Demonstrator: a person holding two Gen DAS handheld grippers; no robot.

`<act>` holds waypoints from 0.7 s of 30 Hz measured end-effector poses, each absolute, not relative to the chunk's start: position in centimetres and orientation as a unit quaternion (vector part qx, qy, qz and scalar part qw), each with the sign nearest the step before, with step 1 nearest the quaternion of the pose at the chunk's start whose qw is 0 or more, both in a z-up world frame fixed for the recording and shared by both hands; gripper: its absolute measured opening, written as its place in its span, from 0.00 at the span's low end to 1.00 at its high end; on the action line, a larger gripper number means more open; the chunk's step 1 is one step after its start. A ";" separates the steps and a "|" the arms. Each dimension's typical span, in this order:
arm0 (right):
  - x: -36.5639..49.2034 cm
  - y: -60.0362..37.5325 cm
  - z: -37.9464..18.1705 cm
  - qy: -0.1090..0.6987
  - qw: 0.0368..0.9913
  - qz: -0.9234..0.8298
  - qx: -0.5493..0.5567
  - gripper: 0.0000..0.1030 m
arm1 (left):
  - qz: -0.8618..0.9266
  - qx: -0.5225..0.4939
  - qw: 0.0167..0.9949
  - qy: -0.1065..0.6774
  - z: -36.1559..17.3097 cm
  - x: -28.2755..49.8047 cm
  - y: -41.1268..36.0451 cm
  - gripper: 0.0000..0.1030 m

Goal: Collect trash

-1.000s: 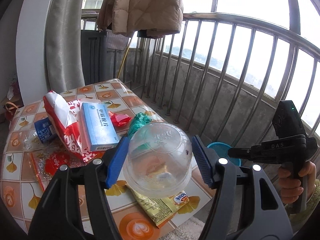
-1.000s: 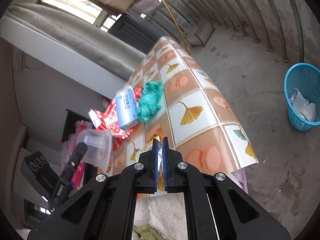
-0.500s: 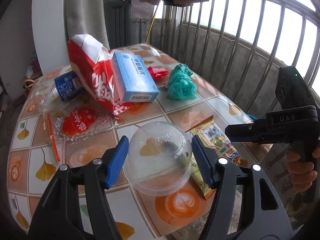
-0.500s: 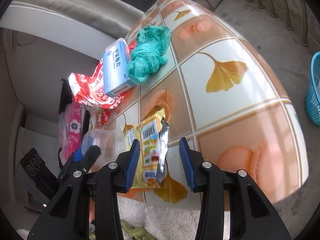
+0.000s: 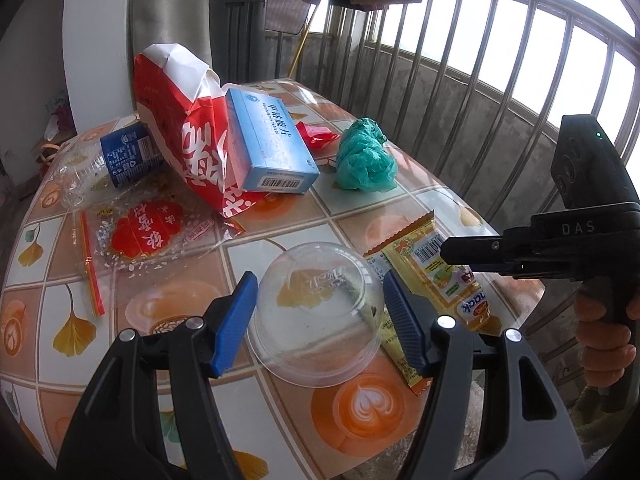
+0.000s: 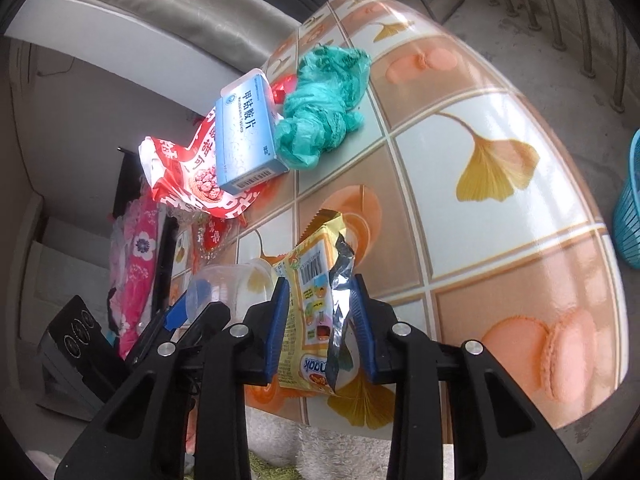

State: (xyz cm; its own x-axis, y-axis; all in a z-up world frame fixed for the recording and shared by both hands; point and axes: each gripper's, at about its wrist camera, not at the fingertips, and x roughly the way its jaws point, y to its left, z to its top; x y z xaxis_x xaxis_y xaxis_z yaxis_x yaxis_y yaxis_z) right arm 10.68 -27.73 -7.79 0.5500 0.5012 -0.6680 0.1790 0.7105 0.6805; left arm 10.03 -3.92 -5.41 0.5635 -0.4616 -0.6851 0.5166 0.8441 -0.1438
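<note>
Clear plastic cup (image 5: 316, 308) gripped by left claw (image 5: 320, 316) at lower centre, above the table (image 5: 360, 412), yellow snack wrapper (image 6: 316, 304) lying on the table between the closing jaws of right claw (image 6: 320, 328), bottom centre, blue basket (image 6: 630, 208) at right edge

We see a glossy, smooth worktop (image 5: 280, 208) under a printed plastic cover. The clear plastic cup (image 5: 316, 312) is thin and shiny; the yellow snack wrapper (image 6: 316, 300) shows silvery foil inside. The blue box (image 5: 268, 148) looks like matt cardboard, the green bag (image 5: 366, 158) crinkled film, the railing (image 5: 500, 60) dull metal.
</note>
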 end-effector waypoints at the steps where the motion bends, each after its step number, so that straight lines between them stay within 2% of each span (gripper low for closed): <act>1: 10.5 -27.6 -7.5 0.462 0.804 0.097 0.362 0.30 | -0.277 0.035 0.883 0.376 -5.4 10.0 -3.9 0.59; 16: 11.3 -26.5 -8.3 0.475 0.797 0.102 0.359 0.30 | -0.282 0.024 0.882 0.378 -5.4 10.2 -3.5 0.59; 21: 11.4 -26.0 -8.9 0.478 0.793 0.106 0.361 0.12 | -0.281 0.022 0.882 0.378 -5.4 10.2 -3.4 0.59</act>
